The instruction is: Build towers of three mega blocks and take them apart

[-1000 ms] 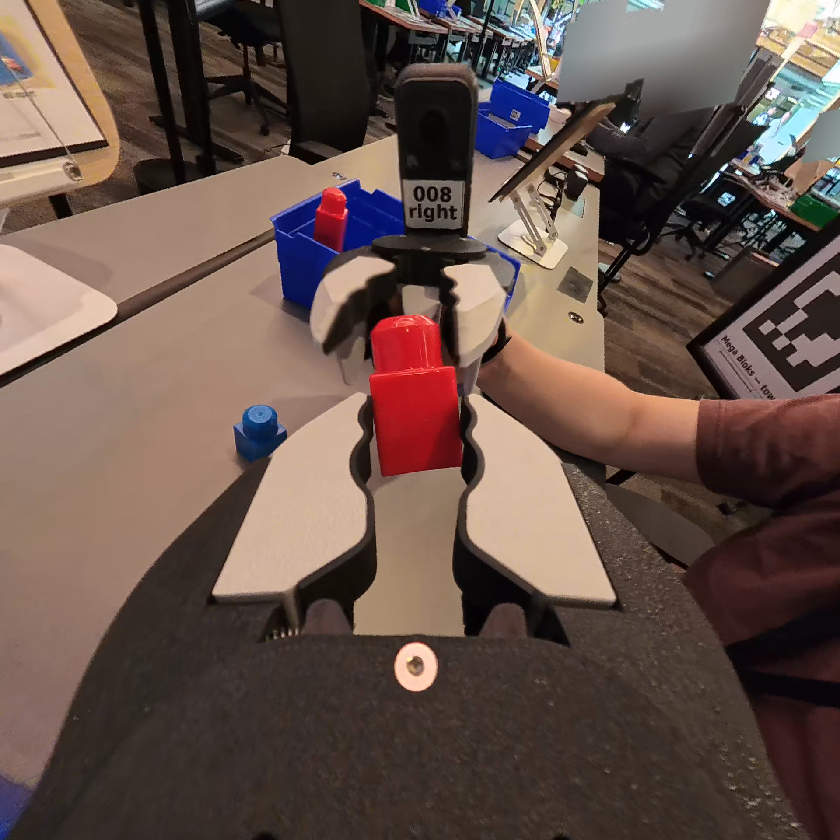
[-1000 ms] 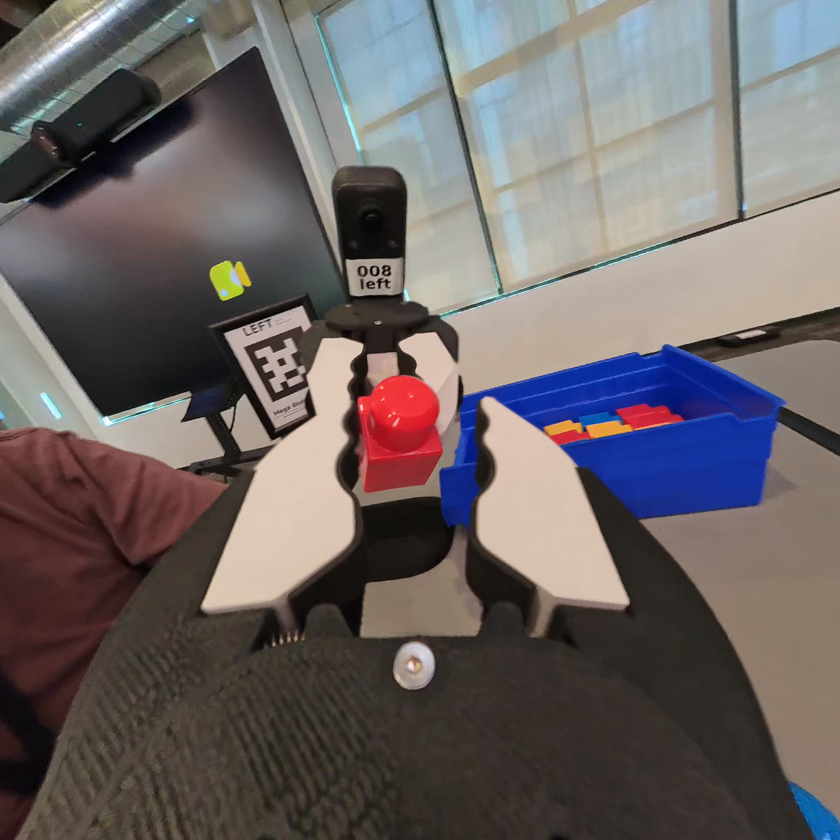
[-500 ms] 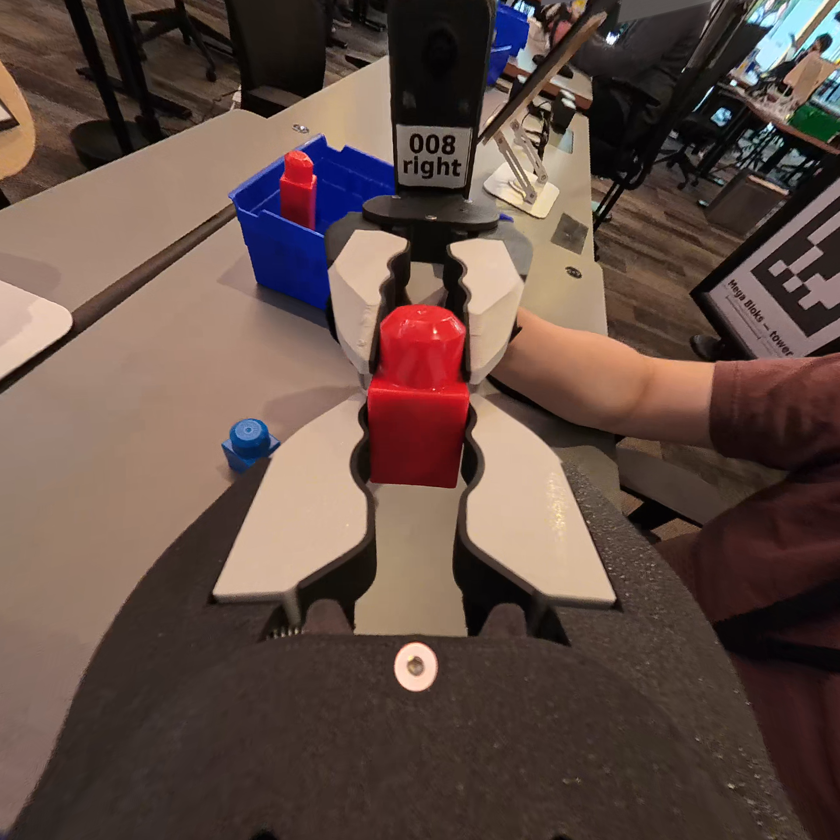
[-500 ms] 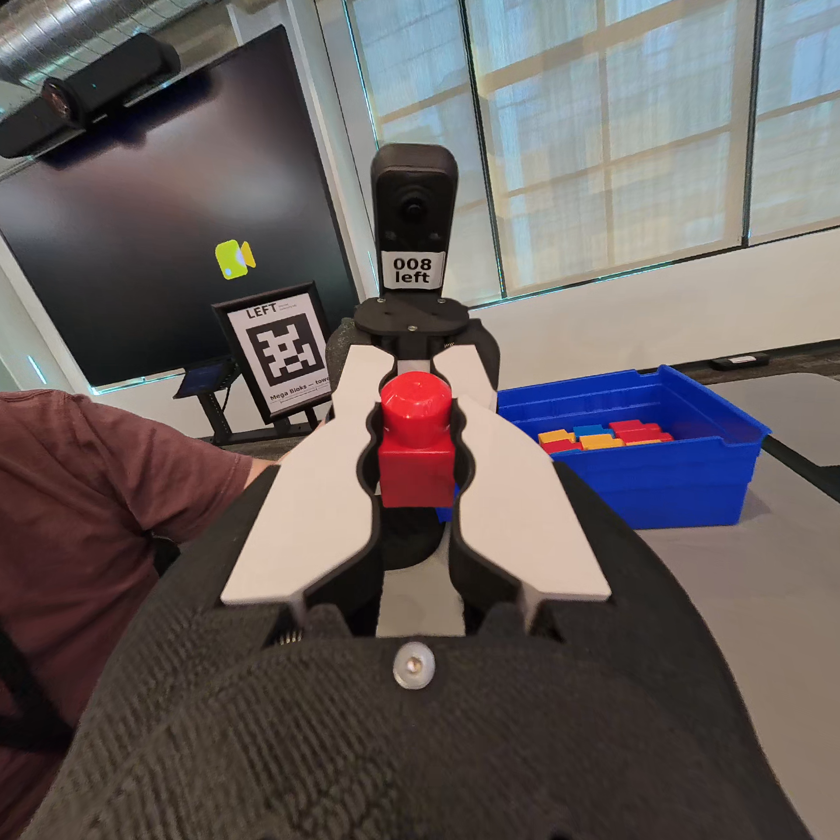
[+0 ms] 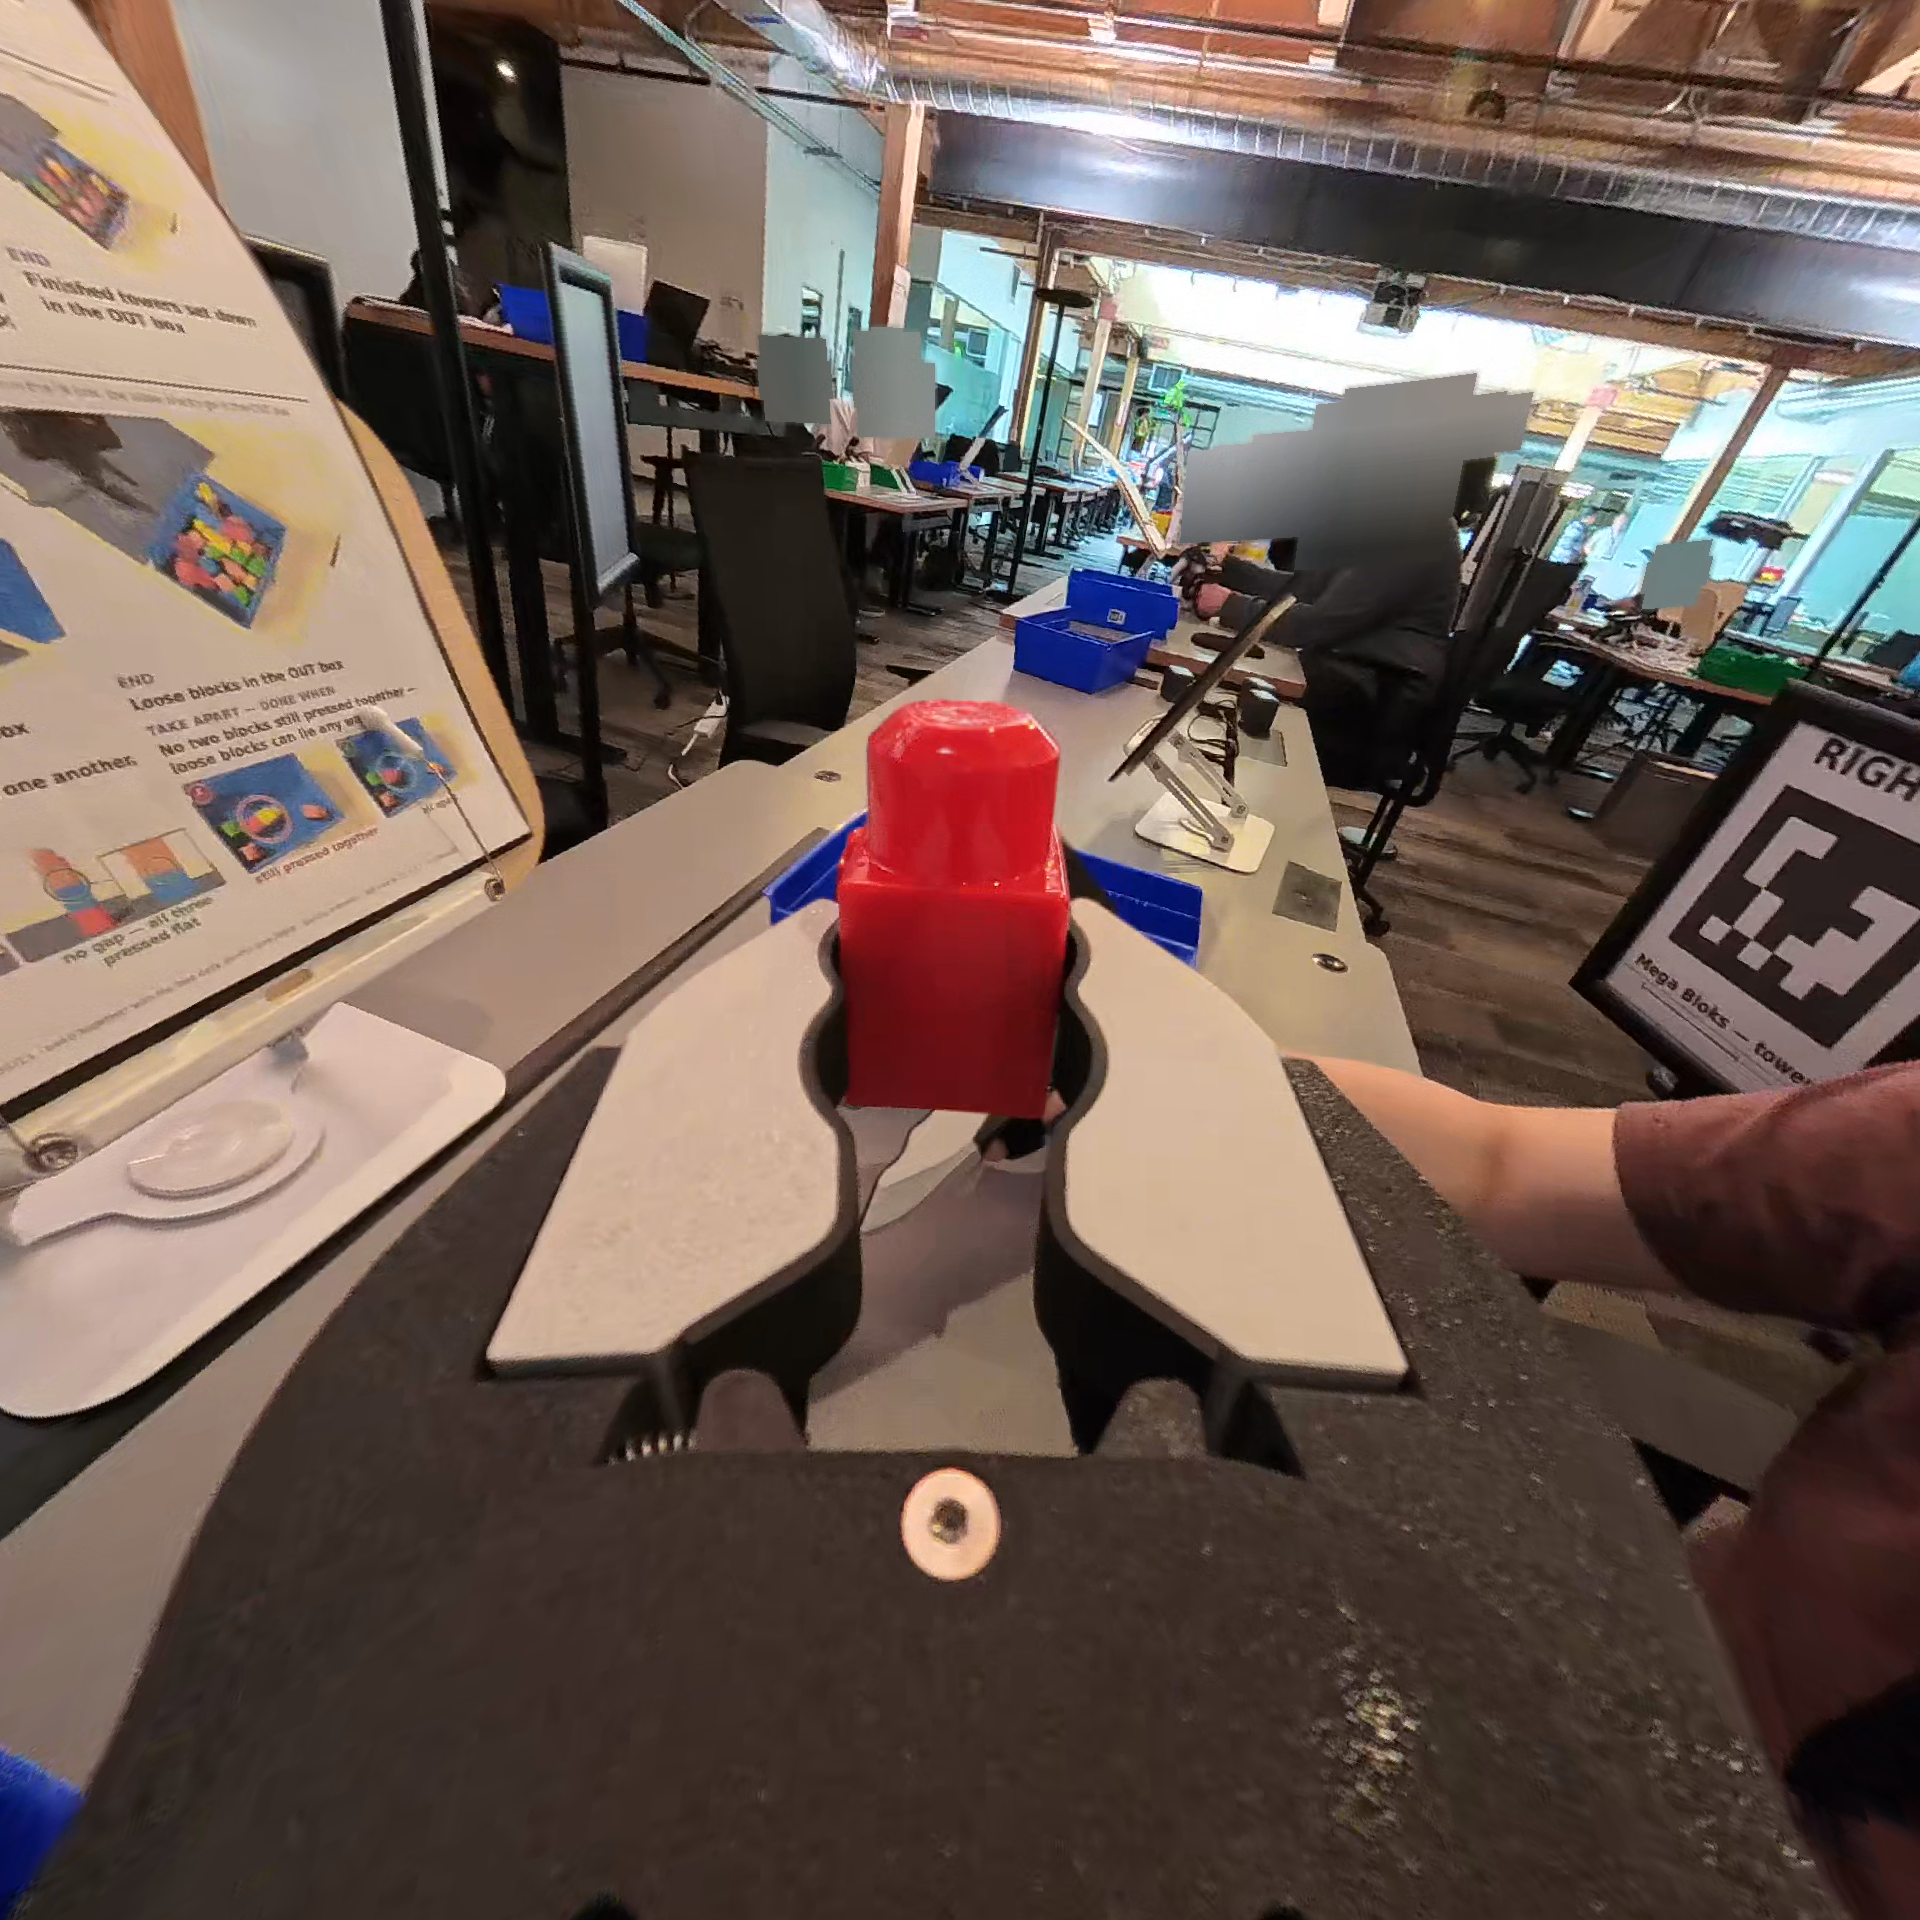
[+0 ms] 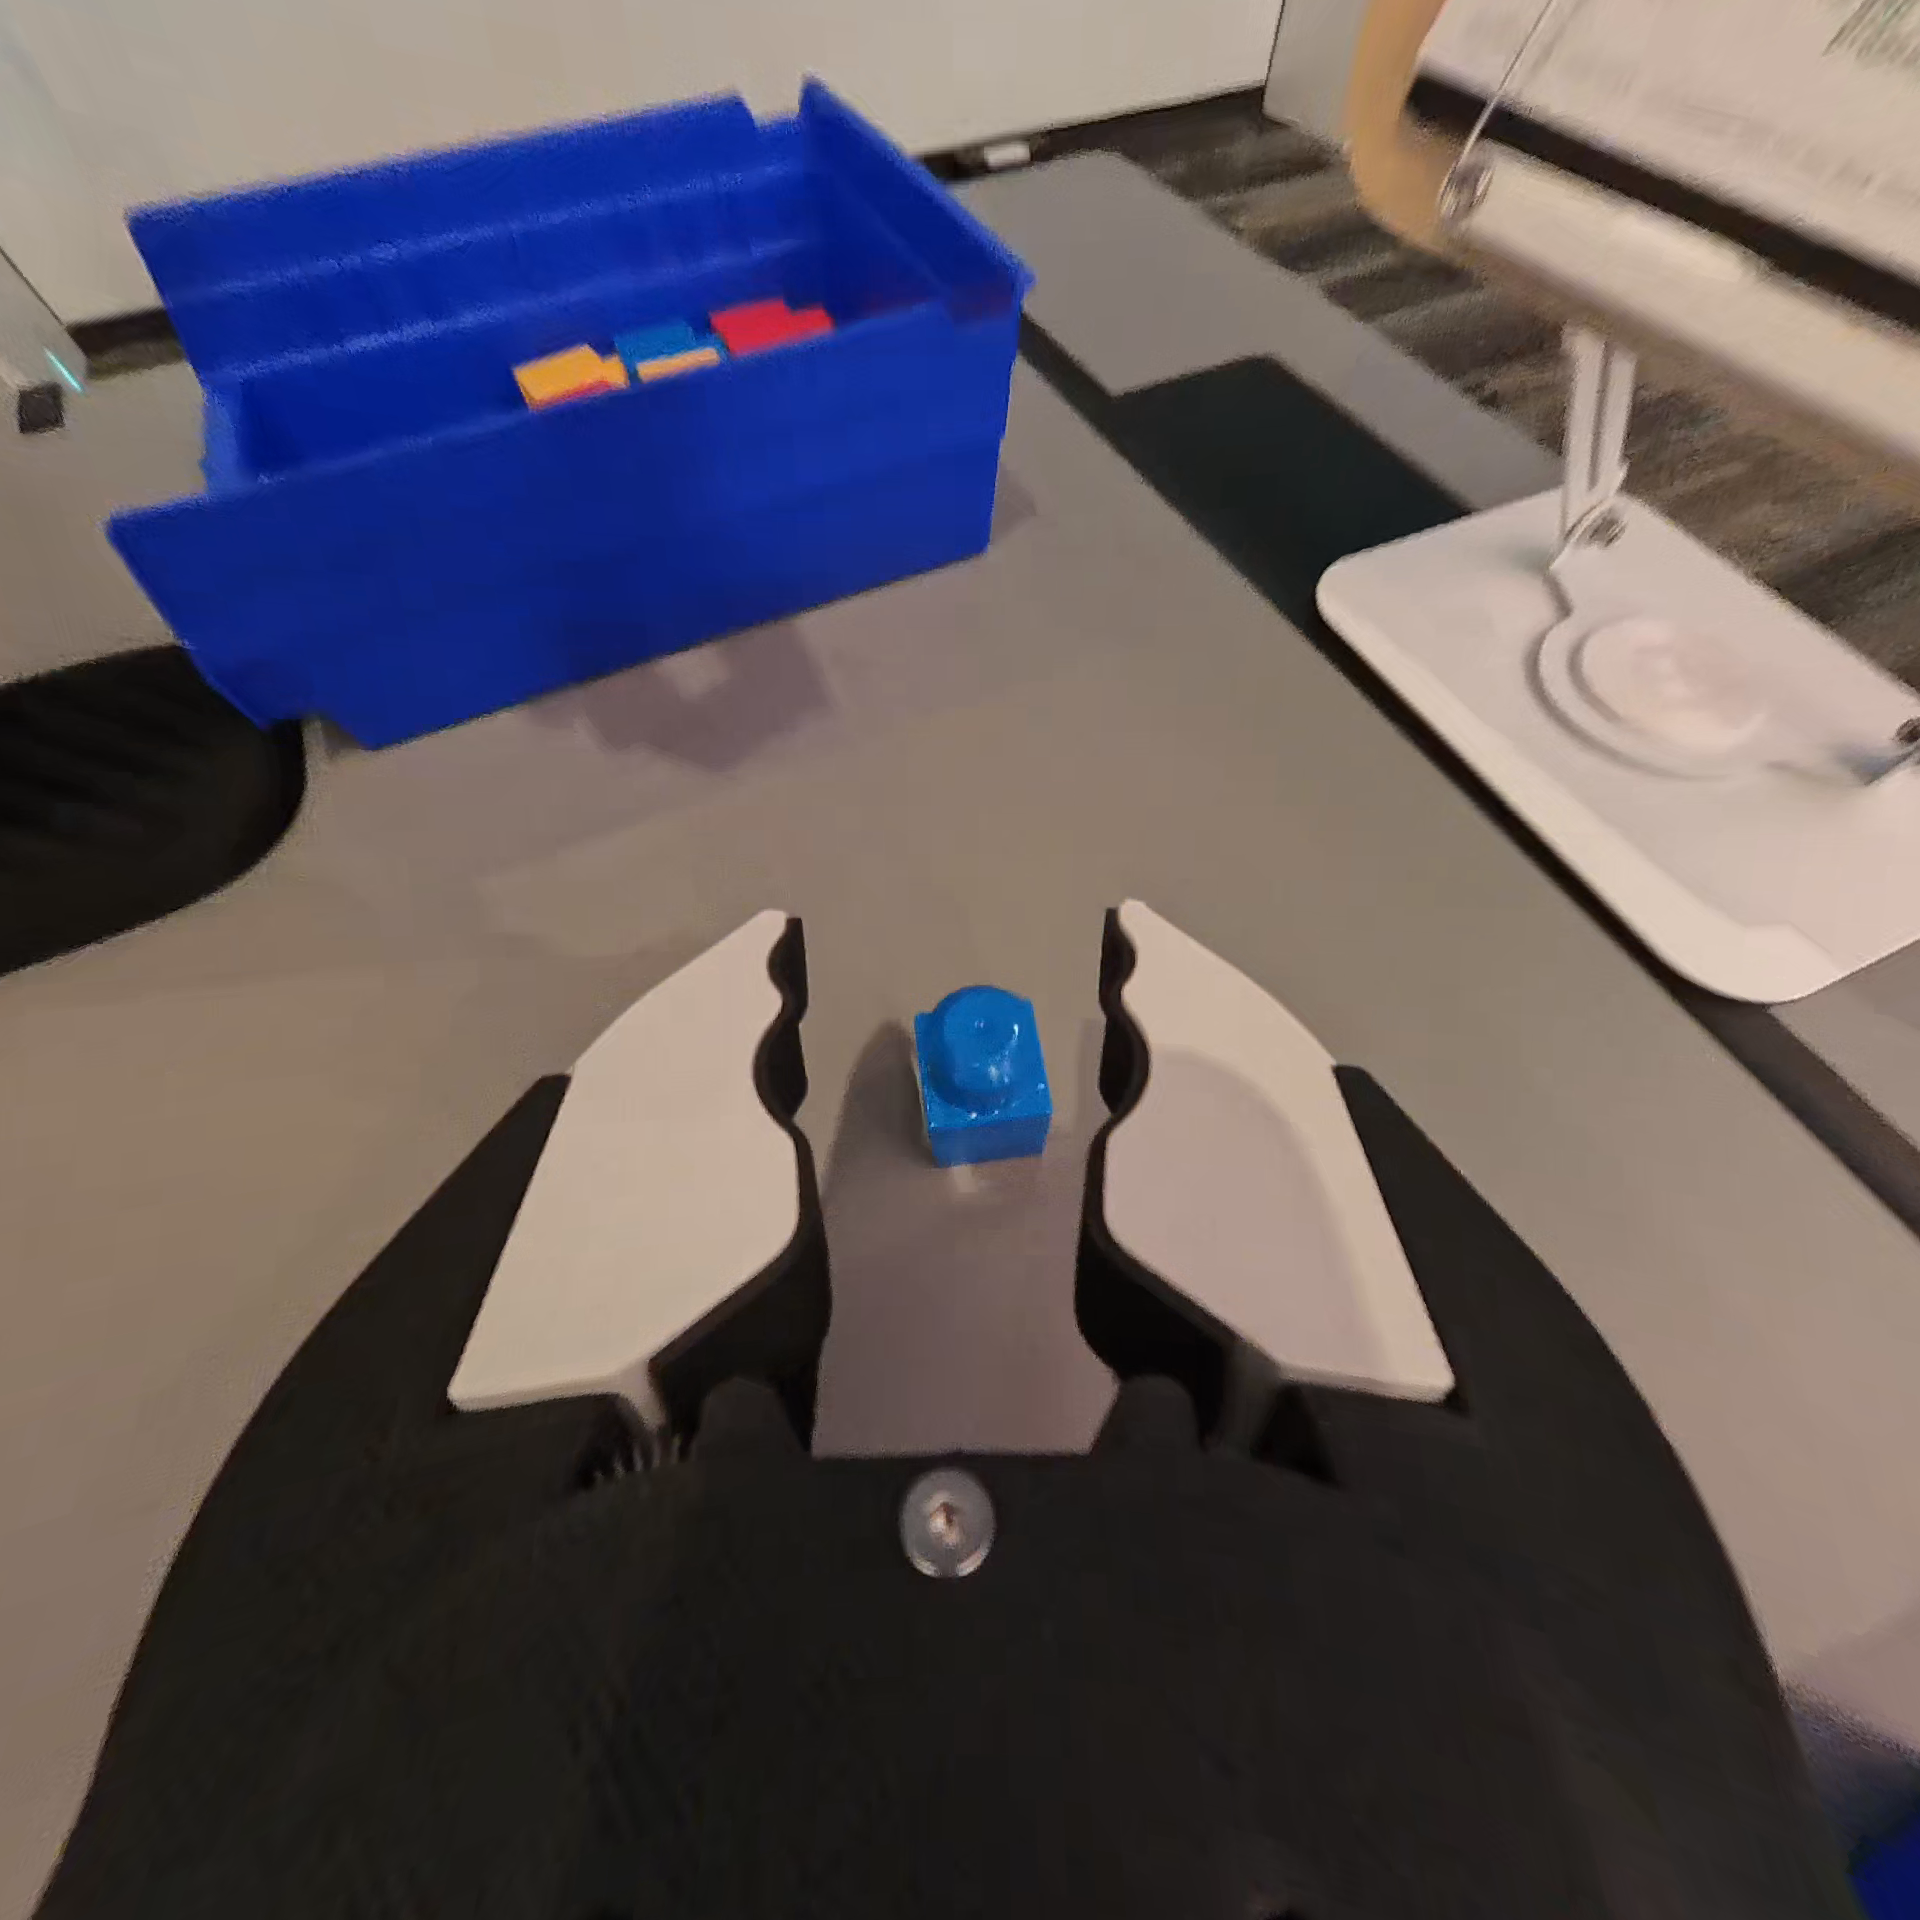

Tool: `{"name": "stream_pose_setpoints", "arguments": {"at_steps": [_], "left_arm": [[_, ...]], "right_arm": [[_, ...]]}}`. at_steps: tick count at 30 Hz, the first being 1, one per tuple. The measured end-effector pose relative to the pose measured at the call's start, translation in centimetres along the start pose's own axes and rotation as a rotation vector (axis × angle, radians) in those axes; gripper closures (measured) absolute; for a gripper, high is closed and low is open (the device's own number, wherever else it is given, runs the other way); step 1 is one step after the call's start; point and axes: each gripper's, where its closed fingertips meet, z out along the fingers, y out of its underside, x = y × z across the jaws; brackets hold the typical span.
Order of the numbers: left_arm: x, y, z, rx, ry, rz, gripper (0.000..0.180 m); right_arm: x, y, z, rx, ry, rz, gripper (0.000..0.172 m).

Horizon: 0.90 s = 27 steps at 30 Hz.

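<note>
instruction sheet [image 5: 208, 582]: printed text and pictures | framed sign [image 5: 1787, 914]: square code marker, caption text

Left gripper [image 5: 951, 997] clamped, pads pressing; right gripper [image 6: 954, 997] wide open, angled down, forearm [image 5: 1455, 1164] extended

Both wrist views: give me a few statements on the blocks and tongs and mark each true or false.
1. The left tongs grip a red plastic single-stud block. True.
2. The right tongs are clamped on the small blue plastic block. False: they are open, with a gap either side of it.
3. The blue block stands on the grey table. True.
4. The blue plastic bin is empty. False: it holds coloured blocks.
</note>
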Motion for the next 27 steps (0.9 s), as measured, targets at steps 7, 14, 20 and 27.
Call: {"name": "stream_pose_setpoints", "arguments": {"at_steps": [7, 14, 20, 27], "left_arm": [[1.7, -1.8, -1.4, 0.090, 0.053, 0.048, 0.145], [1.8, 0.0, 0.5, 0.050, 0.118, 0.012, 0.145], [1.9, 3.4, 3.7, -0.069, 0.188, -0.056, 0.145], [4.6, 9.0, 8.9, -0.250, 0.301, -0.096, 0.144]], "right_arm": [[0.8, 6.1, 3.1, -0.244, 0.054, -0.019, 0.109], [1.1, 8.6, 4.1, -0.279, 0.020, 0.037, 0.134], [0.0, -4.0, -3.8, 0.122, 0.010, 0.148, 0.135], [-3.3, -11.0, -15.9, 0.443, -0.266, 0.249, 0.135]]}}
